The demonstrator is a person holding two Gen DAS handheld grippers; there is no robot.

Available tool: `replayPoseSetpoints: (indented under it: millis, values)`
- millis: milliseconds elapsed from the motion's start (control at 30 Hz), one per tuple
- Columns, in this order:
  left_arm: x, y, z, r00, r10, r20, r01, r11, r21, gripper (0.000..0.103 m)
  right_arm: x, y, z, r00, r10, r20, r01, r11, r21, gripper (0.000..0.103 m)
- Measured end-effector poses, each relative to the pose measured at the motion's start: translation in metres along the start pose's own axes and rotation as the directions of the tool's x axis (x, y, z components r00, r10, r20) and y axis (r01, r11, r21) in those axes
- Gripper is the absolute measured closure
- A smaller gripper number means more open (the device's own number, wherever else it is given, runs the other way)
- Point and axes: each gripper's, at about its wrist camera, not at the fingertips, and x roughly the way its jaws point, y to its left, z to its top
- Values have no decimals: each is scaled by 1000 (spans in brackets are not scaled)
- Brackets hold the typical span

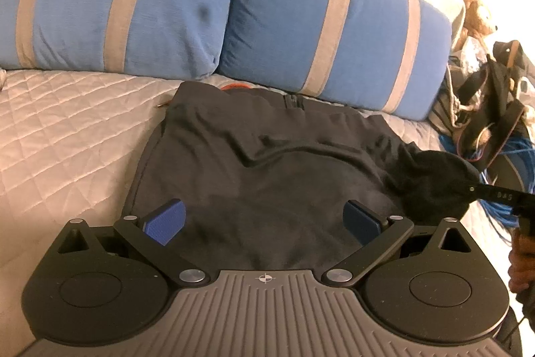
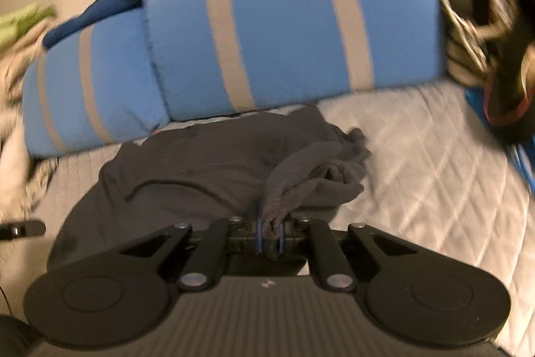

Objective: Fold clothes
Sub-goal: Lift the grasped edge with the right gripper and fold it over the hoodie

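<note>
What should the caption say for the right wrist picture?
Right gripper pinches a bunched fold of the dark garment on the quilted bed.

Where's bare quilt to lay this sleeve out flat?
Bare quilt lies right of the dark garment, below the striped pillows. More lies on its left. The bed's right edge is crowded with cables and bags. Right tongs grip the garment; left tongs are open.

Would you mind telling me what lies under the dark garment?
The dark garment rests on the quilted bedcover; something orange peeks out at its far edge. Whatever else lies beneath is covered.
</note>
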Motion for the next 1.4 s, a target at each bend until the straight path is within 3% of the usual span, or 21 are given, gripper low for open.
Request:
replayPoseSetpoints:
  millis: [300, 733, 1400]
  values:
    - [-13, 15, 5, 999, -4, 49, 6, 999, -38, 0, 17, 73, 6, 999, 33, -6, -34, 979, -201, 95]
    - [-30, 43, 12, 993, 25, 120, -13, 995, -98, 0, 28, 148, -12, 995, 103, -14, -99, 904, -415, 95]
    - [-40, 78, 15, 988, 46, 145, -21, 985, -174, 0, 34, 234, -50, 983, 183, -18, -155, 774, -613, 95]
